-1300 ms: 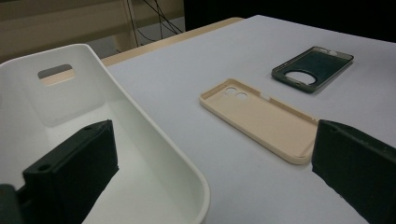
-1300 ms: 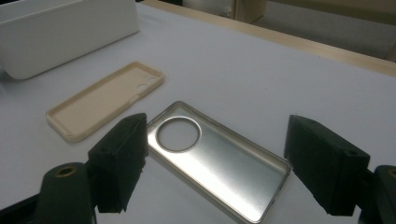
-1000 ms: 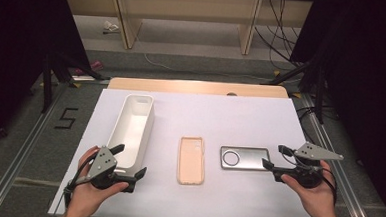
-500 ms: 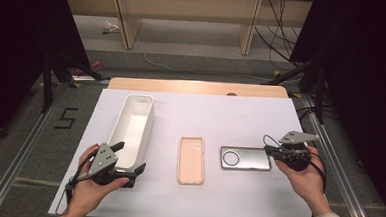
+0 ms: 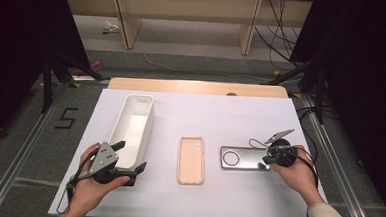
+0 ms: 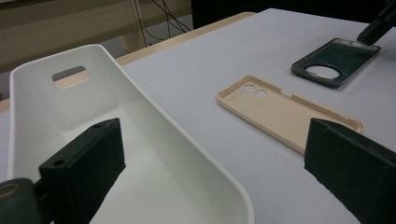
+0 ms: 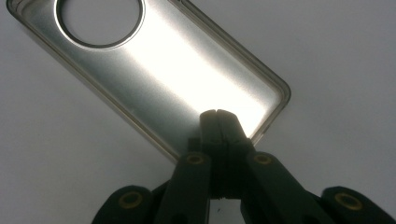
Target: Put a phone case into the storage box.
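A dark grey phone case (image 5: 243,158) with a round hole lies open side up at the table's right. My right gripper (image 5: 267,162) is shut, and its tips (image 7: 217,113) rest on the inside of that case (image 7: 177,70) near its end corner. A beige phone case (image 5: 192,159) lies flat at the middle. My left gripper (image 5: 130,156) stands open at the near end of a long, empty white tray (image 5: 150,117). In the left gripper view one jaw is over the tray (image 6: 187,140) and the other beside the beige case (image 6: 285,112). The dark case (image 6: 336,60) lies farther off.
The white sheet (image 5: 230,115) covers the table, with a wooden strip (image 5: 197,87) along the far edge. Cables and stands lie on the floor beyond and to the right. Metal rails run along both sides of the table.
My right gripper has moved left and tilted down onto the end of the dark case, and its jaws have closed. The left gripper has stayed put.
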A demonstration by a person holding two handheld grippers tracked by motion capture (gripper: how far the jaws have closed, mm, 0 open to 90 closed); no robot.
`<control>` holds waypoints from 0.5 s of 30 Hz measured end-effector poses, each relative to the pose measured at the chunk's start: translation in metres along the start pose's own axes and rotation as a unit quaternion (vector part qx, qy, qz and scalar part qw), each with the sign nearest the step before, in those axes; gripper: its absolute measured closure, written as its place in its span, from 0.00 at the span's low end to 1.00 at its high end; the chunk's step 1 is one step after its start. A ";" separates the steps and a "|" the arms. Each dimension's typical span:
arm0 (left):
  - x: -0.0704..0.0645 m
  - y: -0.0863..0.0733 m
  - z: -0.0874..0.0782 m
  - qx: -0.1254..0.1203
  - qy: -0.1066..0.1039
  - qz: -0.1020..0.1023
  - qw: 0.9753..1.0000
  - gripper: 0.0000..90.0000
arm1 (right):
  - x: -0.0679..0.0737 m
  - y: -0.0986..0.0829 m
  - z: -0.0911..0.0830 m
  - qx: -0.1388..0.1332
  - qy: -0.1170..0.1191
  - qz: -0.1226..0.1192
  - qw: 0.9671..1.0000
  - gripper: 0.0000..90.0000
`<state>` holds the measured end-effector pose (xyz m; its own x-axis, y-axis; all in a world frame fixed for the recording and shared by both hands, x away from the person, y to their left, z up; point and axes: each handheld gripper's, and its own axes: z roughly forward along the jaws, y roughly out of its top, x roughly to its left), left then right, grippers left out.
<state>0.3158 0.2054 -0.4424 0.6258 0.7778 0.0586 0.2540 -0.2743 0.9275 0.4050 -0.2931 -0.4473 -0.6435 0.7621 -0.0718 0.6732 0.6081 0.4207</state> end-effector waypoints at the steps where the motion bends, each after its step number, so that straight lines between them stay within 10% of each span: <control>1: 0.000 0.000 0.001 -0.001 0.000 0.000 1.000 0.05 | 0.000 0.000 0.000 -0.001 0.001 -0.001 1.000 1.00; 15: -0.002 0.002 0.012 0.009 -0.005 0.019 1.000 0.06 | 0.002 0.000 0.005 0.021 0.006 -0.002 1.000 1.00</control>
<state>0.3239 0.1970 -0.4453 0.6433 0.7603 0.0899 0.2433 -0.3143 0.9176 0.4055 -0.2907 -0.4516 -0.6500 0.7573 -0.0630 0.6856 0.6201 0.3812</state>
